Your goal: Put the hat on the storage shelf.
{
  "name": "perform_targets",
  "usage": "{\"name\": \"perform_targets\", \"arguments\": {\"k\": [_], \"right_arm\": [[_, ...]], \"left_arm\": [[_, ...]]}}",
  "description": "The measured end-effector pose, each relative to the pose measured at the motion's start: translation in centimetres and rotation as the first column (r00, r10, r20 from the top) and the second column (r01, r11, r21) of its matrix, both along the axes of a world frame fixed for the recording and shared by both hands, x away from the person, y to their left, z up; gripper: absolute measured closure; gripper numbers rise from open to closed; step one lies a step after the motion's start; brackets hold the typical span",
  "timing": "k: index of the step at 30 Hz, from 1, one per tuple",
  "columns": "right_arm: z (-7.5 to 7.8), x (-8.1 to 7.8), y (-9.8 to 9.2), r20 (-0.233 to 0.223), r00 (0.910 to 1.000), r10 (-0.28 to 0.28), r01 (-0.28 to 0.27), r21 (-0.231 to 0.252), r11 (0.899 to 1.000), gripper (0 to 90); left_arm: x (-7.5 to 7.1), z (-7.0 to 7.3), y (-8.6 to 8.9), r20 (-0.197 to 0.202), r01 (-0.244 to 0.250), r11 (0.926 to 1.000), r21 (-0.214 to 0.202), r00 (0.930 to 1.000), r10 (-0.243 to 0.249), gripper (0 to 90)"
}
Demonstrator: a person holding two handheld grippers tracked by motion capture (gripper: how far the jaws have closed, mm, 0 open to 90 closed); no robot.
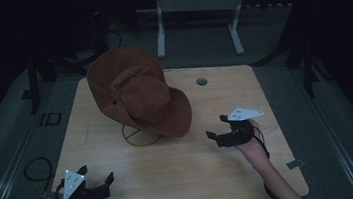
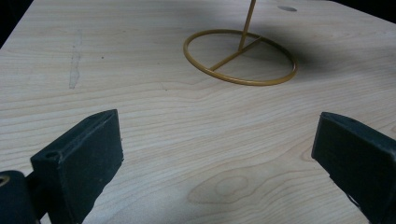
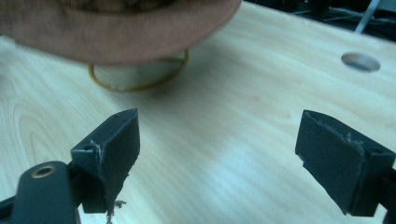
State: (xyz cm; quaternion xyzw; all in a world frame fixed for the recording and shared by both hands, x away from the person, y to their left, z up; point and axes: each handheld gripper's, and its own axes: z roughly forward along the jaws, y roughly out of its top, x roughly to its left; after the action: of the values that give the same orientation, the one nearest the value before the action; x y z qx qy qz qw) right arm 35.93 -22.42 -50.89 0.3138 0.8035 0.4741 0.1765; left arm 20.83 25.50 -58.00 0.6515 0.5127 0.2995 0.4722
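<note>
Hat on stand, both grippers idle.
The brown hat (image 1: pixel 139 96) sits tilted on the wire stand (image 1: pixel 141 136) mid-bench (image 1: pixel 198 172). Left gripper (image 1: pixel 98 181) and right gripper (image 1: pixel 216 126) flank the stand, jaws apart, holding nothing.

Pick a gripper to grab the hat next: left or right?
Right, probably. The right gripper sits open close to the hat brim. The left gripper is open too, but farther off near the table edge.
</note>
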Motion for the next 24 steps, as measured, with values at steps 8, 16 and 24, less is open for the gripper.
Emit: {"name": "perform_targets", "arguments": {"k": [8, 16, 24], "right_arm": [[-2.8, -1.5, -1.8, -0.006, 0.9999, 0.009, -0.009, 0.001, 1.000, 13.6], [-4.8, -2.9, -3.8, -0.035, 0.9992, -0.021, 0.021, -0.010, 1.000, 13.6], [-5.8, -4.1, -5.4, -0.030, 0.9979, -0.057, 0.056, -0.034, 0.998, 13.6]], "left_arm": [[0.0, 0.0, 0.0, -0.005, 0.006, 1.0000, -0.004, 1.0000, -0.006, 2.3], [0.1, -0.1, -0.1, -0.010, 0.011, 0.9999, -0.001, 0.9999, -0.011, 2.4], [0.1, -0.1, 0.0, -0.013, 0.013, 0.9999, -0.002, 0.9998, -0.013, 2.3]]}}
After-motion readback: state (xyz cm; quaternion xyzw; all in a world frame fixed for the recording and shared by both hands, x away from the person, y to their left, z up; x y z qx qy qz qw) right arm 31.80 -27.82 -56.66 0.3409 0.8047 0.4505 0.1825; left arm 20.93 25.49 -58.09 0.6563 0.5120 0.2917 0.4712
